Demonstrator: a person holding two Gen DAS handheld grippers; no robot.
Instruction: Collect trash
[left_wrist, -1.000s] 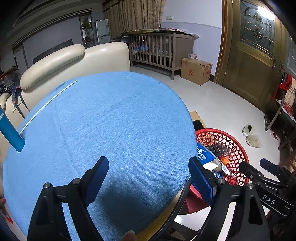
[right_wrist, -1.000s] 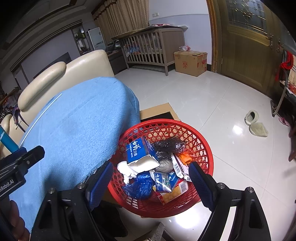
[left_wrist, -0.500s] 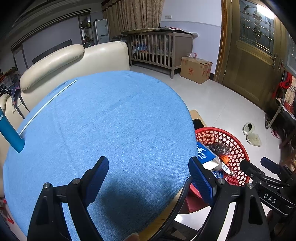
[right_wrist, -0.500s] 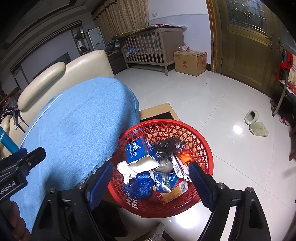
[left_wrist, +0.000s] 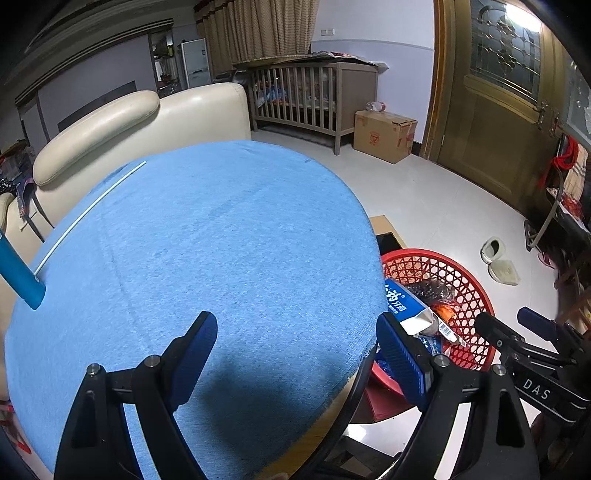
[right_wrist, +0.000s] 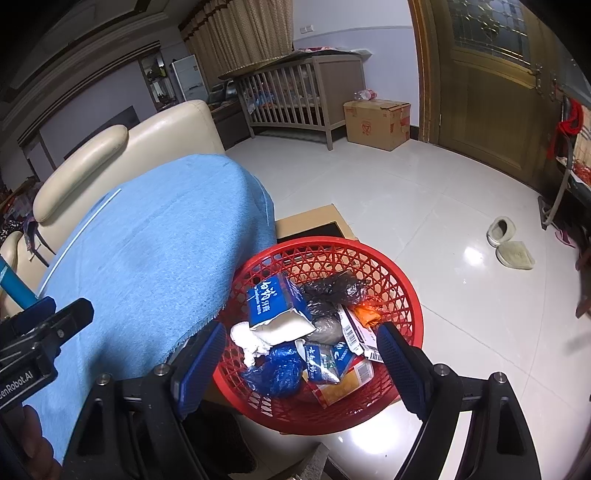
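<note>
**Right wrist view: red basket full, both grippers empty**

Right wrist camera looks down into the red basket (right_wrist: 399, 280), which sits on the pale tiled floor (right_wrist: 424, 206) just beside the edge of the blue cloth (right_wrist: 147, 258). The trash lies heaped inside it: a blue tissue pack (right_wrist: 275, 306) tilted on top, a crumpled white tissue (right_wrist: 249, 341) touching its lower end, a black plastic bag (right_wrist: 332, 291) to its right, an orange scrap (right_wrist: 367, 314) near the far side, a crumpled blue bag (right_wrist: 279, 371) at the near side, and small printed packets and a barcoded box (right_wrist: 356, 334) between them.

My right gripper (right_wrist: 301, 363) hangs over the near rim of the basket with its jaws standing wide apart and nothing between the blue pads. My left gripper (left_wrist: 297, 354) is likewise spread wide and empty, poised over the blue cloth (left_wrist: 203, 258); its right finger overlaps the cloth's edge, with the basket (left_wrist: 454, 273) showing past it. From that side I see the tissue pack (left_wrist: 400, 302) poking above the basket's wall.

A thin white stick (left_wrist: 92, 214) lies on the far left of the cloth, and a blue tube (left_wrist: 20, 277) stands at the left edge. Behind the cloth is a cream sofa (left_wrist: 129, 125). Further back stand a wooden crib (left_wrist: 314, 96) and a cardboard box (left_wrist: 384, 134), beside a wooden door (left_wrist: 498, 129). A pair of slippers (right_wrist: 509, 243) rests on the floor, well apart from the basket.
</note>
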